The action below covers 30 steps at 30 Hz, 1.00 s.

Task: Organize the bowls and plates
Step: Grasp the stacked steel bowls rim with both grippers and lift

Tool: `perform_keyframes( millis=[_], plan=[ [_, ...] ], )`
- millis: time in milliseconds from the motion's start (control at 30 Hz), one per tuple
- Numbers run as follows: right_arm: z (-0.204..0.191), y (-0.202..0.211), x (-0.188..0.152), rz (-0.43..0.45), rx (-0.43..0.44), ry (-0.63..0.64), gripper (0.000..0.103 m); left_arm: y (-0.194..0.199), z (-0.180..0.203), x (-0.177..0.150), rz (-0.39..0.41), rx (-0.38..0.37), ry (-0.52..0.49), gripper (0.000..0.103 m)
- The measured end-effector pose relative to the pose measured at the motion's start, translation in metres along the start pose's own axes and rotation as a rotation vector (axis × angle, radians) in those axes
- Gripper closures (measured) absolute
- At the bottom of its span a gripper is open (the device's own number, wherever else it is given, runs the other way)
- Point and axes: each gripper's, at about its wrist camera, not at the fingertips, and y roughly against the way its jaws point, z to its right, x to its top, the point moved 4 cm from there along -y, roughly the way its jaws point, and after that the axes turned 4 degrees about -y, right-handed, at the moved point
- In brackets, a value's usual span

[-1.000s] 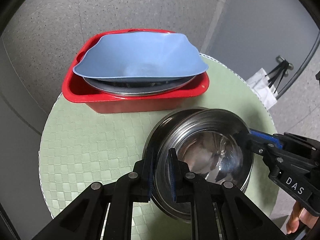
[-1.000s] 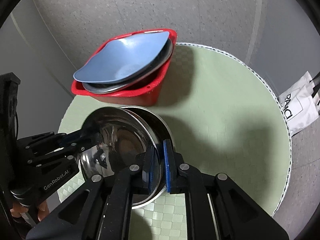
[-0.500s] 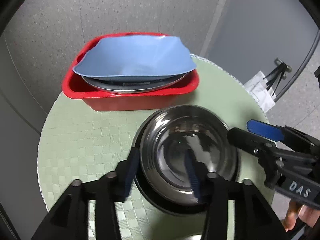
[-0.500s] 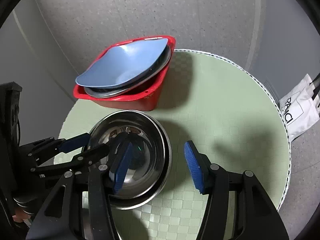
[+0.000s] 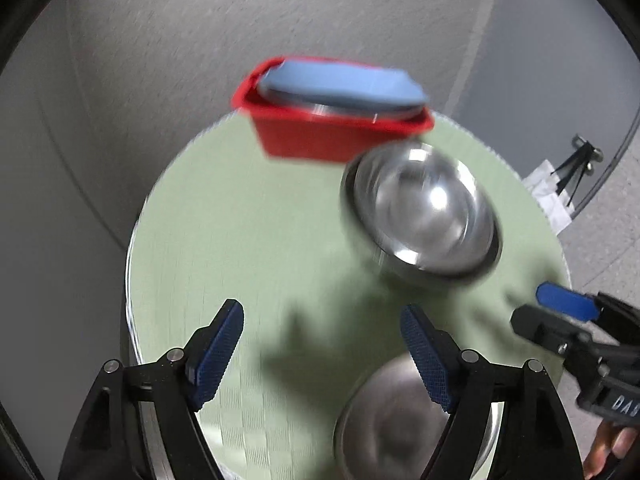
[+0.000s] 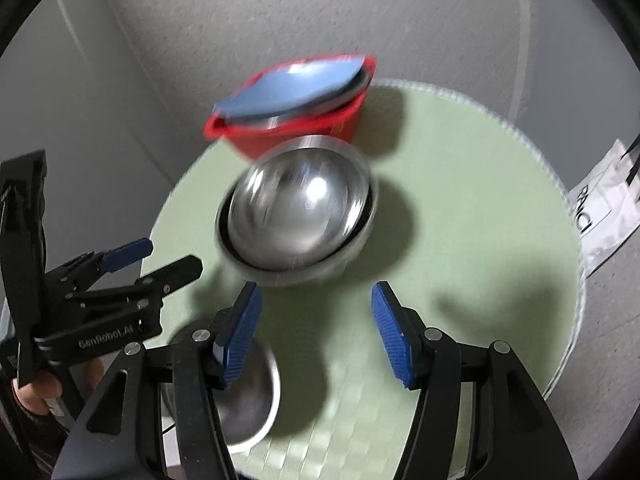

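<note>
1. My left gripper (image 5: 322, 354) has its jaws standing well apart, having just been opening; nothing sits between the ribbed blue pads (image 5: 218, 354), only bare green cloth.
2. My right gripper (image 6: 316, 334) is likewise spread, its jaws having just been opening, with nothing between them. The same gripper shows at four o'clock in the left view, black with one blue pad tip.
3. The stacked steel bowls (image 5: 424, 212) rest on the round surface (image 5: 240, 220), free of both grippers. They are polished, mirror-bright and round, one nested inside the other with a dark gap between their rims. In the left view they lie at about two o'clock; in the right view (image 6: 298, 216) they sit near centre, just above my pads.
4. Another steel bowl (image 5: 384, 428), duller and blurred, lies at the near edge, at five o'clock in the left view, partly behind my right-hand finger.
5. The red plastic tub (image 5: 332, 136) stands at twelve o'clock on the far edge, rectangular with rounded corners. A blue plate (image 5: 340, 84) with a wavy, matte rim lies on top of a metal plate (image 5: 344, 110) inside it.
6. The surface wears a pale green woven cloth with a checked texture.
7. Both views are smeared by motion blur.
</note>
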Motion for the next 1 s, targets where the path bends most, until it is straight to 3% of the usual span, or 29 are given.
perform_keyframes(
  millis=[200, 333, 400, 467, 500, 533, 767, 1000],
  plan=[
    [-0.007, -0.023, -0.047, -0.107, 0.045, -0.013, 0.044, -0.002, 0.006, -0.045, -0.055, 0.0, 0.025, 0.03],
    [-0.008, -0.031, -0.058, -0.14, 0.086, -0.035, 0.047, -0.006, 0.008, -0.056, -0.085, -0.025, 0.022, 0.046],
    [-0.01, -0.035, -0.062, -0.159, 0.098, -0.043, 0.057, -0.009, 0.006, -0.055, -0.1, -0.055, 0.027, 0.062],
    [-0.012, -0.038, -0.063, -0.174, 0.121, -0.048, 0.081, -0.013, 0.01, -0.055, -0.106, -0.116, 0.036, 0.082],
    [-0.013, -0.038, -0.064, -0.18, 0.128, -0.049, 0.087, -0.012, 0.012, -0.054, -0.104, -0.135, 0.031, 0.088],
    [-0.014, -0.039, -0.064, -0.183, 0.141, -0.053, 0.092, -0.01, 0.015, -0.052, -0.099, -0.133, 0.011, 0.09],
    [-0.008, -0.023, -0.052, -0.141, 0.15, -0.095, 0.094, 0.011, 0.012, -0.023, -0.033, -0.174, -0.04, 0.092],
    [-0.005, 0.014, -0.006, -0.017, 0.13, -0.115, 0.094, 0.03, 0.018, 0.042, 0.067, -0.211, -0.12, 0.092]
  ],
)
